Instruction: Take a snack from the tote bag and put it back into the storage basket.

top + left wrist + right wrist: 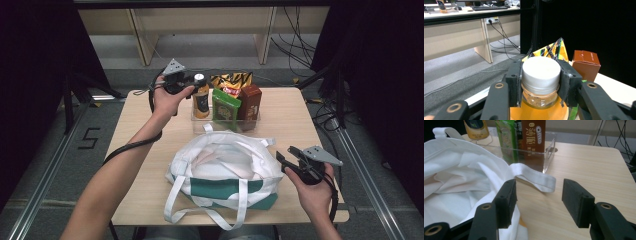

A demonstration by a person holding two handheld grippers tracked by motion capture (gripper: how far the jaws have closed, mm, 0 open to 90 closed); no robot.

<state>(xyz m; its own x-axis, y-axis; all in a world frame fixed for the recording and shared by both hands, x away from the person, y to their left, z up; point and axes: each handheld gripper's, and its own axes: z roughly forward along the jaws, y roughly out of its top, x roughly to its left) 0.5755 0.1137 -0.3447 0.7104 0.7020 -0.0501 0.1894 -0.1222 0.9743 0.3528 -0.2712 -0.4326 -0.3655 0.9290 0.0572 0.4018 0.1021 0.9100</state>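
Nearest to us, the white tote bag [225, 172] with its green band lies open on the wooden table [290, 112], and we take it as our landmark. Just right of the bag, our right gripper [281, 159] hovers with its 2 jaws spread and nothing between them; in the right gripper view one jaw stands over the bag's rim while a white strap [537, 180] lies on the table beyond the gap. Behind the bag sits a clear bin [252, 122] holding a green packet [225, 107], a brown box [249, 100] and a yellow-and-black pouch [231, 80]. At the bin's left end, farther from the bag, stands the orange bottle [201, 102]. Our left gripper [192, 82] pinches it at the white cap [541, 71], one pad pressed on each side, with the bottle upright.
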